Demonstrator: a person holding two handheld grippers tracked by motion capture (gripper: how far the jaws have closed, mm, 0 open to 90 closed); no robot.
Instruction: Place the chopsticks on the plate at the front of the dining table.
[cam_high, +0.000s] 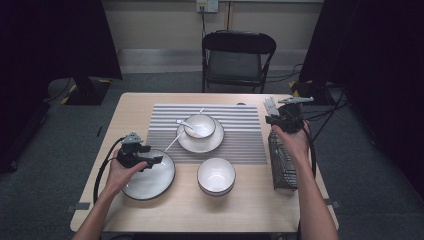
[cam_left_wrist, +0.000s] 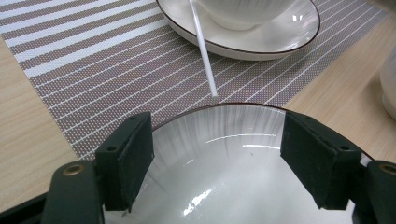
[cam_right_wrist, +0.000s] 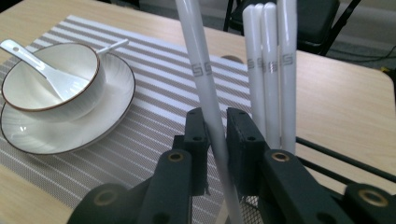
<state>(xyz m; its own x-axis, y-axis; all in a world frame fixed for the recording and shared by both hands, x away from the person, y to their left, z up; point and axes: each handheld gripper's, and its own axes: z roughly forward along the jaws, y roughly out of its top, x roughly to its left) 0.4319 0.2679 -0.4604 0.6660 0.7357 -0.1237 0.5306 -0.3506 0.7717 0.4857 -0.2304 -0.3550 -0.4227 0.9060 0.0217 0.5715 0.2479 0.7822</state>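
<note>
Wooden table with a striped placemat in the middle. On the mat, a glossy white bowl holds a spoon and sits on a saucer. Right of the mat, my right gripper is pinched on a white chopstick from the mesh holder. Left gripper jaws gape over the shiny plate just off the mat's near-left corner.

Black tongs, brass screws, black cables

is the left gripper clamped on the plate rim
No, the left gripper has its jaws wide apart over the plate, pads clear of the rim.
</note>
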